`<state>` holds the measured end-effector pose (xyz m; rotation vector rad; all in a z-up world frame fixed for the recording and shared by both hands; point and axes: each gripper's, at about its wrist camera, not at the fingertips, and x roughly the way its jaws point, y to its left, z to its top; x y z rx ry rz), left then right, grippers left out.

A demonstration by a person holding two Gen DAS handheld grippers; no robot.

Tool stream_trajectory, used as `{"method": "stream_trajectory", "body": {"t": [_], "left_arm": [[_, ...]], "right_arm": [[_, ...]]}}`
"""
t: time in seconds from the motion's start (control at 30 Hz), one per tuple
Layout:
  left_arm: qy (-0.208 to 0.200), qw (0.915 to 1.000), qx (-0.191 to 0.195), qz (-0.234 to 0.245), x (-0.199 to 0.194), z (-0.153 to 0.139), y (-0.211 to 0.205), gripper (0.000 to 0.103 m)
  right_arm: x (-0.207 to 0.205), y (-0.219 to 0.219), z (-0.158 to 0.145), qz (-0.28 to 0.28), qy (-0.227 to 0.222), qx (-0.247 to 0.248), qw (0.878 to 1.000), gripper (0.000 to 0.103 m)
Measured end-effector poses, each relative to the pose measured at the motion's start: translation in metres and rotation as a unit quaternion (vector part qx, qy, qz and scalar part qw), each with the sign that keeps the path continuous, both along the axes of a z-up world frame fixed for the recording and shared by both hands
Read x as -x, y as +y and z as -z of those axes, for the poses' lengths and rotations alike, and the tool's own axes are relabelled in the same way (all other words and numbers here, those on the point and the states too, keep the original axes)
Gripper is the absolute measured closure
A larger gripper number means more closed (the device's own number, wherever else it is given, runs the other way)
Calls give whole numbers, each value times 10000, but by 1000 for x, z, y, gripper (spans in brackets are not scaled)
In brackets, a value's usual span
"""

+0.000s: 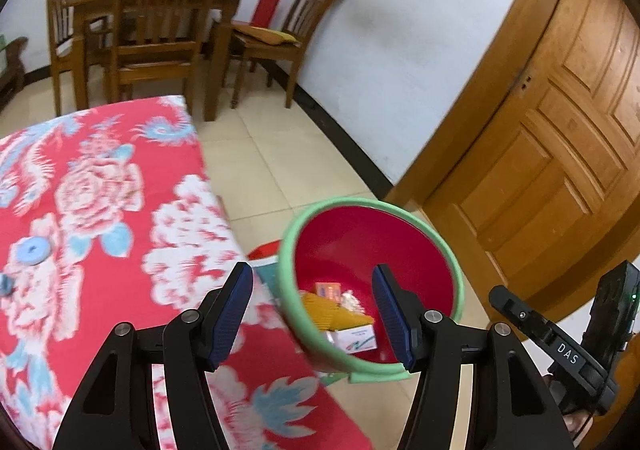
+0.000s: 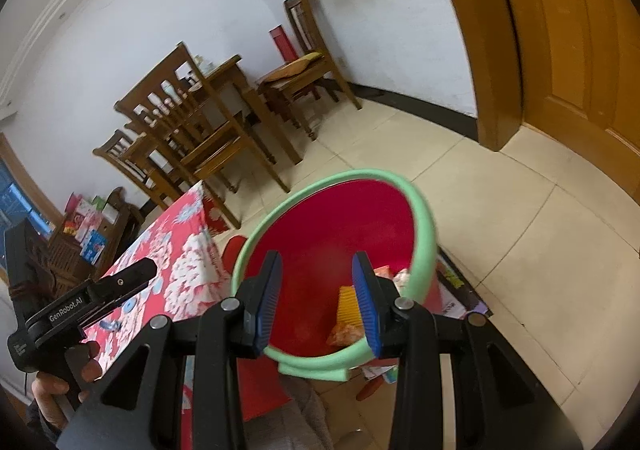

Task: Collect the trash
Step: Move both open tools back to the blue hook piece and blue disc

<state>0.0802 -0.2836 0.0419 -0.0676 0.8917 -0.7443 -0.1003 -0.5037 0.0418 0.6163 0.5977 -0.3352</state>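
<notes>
A: Left wrist view. The left gripper (image 1: pixel 312 310) hangs released, its blue pads (image 1: pixel 230 314) wide apart with nothing between them, above the edge of the table's red floral cloth (image 1: pixel 100 189) and the red bin (image 1: pixel 360 246) with the green rim (image 1: pixel 288 290).

B: And where does the trash lie?

A: At the bottom of that bin: a yellow ridged piece (image 1: pixel 332 316), a small orange packet (image 1: pixel 328 290), a white crumpled scrap (image 1: pixel 352 300) and a white carton (image 1: pixel 358 338). The bin stands just beside the table, over the tiled floor (image 1: pixel 256 169).

B: Right wrist view?

A: The right gripper (image 2: pixel 316 300) is likewise unclenched and empty, poised over the bin's (image 2: pixel 332 230) near rim. Inside, the yellow ridged piece (image 2: pixel 347 306) and an orange wrapper (image 2: pixel 344 334) show; motion blur makes the remaining items hard to name.

B: Surroundings?

A: Wooden chairs (image 1: pixel 160 29) around a dining table against the white wall, and a wooden door (image 1: pixel 560 129) to the right. The other handset (image 2: pixel 80 302) appears at the left edge, over the cloth.
</notes>
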Motion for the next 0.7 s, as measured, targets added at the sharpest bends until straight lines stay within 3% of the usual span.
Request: {"method": "stream_trajectory", "body": {"t": [0.33,0.7], "left_arm": [[27,9976,119,-683,-14,-3,66,40],[101,9852,134,-1707,-40,5,148,40]], "right_arm": [[-44,56,-12,-834,-3,128,9964,65],[-87,112,-13,-1528,35,155,9881,65]]}}
